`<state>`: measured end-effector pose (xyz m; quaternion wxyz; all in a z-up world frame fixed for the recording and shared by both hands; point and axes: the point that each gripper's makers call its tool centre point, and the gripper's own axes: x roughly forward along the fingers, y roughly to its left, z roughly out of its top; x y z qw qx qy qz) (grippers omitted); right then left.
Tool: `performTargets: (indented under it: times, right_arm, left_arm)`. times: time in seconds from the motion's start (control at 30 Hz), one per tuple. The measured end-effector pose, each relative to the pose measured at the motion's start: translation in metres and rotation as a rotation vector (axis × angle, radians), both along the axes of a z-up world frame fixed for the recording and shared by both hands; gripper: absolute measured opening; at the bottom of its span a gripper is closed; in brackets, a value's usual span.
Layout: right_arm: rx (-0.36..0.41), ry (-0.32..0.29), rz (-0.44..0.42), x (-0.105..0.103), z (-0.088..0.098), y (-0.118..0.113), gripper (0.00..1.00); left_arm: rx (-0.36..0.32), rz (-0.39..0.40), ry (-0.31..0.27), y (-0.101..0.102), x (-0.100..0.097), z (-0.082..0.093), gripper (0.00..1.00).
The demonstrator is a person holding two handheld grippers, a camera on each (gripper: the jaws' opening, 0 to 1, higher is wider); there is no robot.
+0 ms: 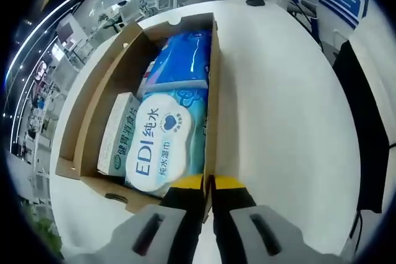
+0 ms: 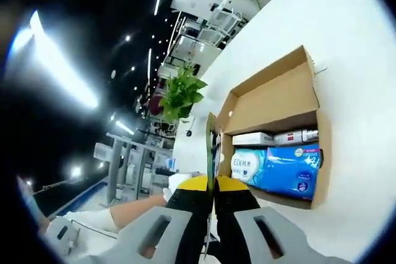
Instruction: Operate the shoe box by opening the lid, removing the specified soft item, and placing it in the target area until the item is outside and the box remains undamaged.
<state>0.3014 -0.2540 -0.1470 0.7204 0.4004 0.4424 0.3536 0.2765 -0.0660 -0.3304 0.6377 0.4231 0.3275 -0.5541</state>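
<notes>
An open cardboard shoe box (image 1: 213,91) lies on a white table, its lid (image 1: 93,97) folded out to the left. Inside are a white EDI wet-wipes pack (image 1: 162,140), a blue soft pack (image 1: 182,57) beyond it and a green-and-white carton (image 1: 117,131). My left gripper (image 1: 208,183) is shut on the box's right wall near the corner. In the right gripper view the box (image 2: 318,153) sits with its lid (image 2: 272,100) raised behind the EDI pack (image 2: 247,165) and blue pack (image 2: 288,174). My right gripper (image 2: 212,180) is shut on a thin cardboard edge at the box's end.
White table (image 1: 284,128) stretches to the right of the box, with a black chair back (image 1: 365,128) at its edge. A potted plant (image 2: 182,94) stands past the box. A person's forearm (image 2: 133,211) reaches in at lower left.
</notes>
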Motion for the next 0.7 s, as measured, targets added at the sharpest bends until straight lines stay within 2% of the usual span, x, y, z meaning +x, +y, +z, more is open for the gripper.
performTargets:
  times: [0.17, 0.33, 0.47, 0.7]
  right_arm:
    - [-0.003, -0.006, 0.001, -0.001, 0.006, -0.009, 0.0]
    - [0.053, 0.004, 0.016, -0.004, 0.02, -0.017, 0.0]
    - [0.032, -0.01, 0.007, -0.005, 0.024, -0.029, 0.0]
    - [0.04, -0.019, -0.01, -0.004, 0.029, -0.042, 0.0]
  left_arm:
    - [0.0, 0.009, 0.002, 0.0, 0.0, 0.0, 0.03]
    - [0.002, 0.005, 0.0, 0.0, -0.001, 0.0, 0.02]
    - [0.004, 0.006, 0.003, 0.0, 0.0, 0.0, 0.02]
    - [0.0, 0.008, -0.002, -0.001, 0.0, 0.001, 0.03]
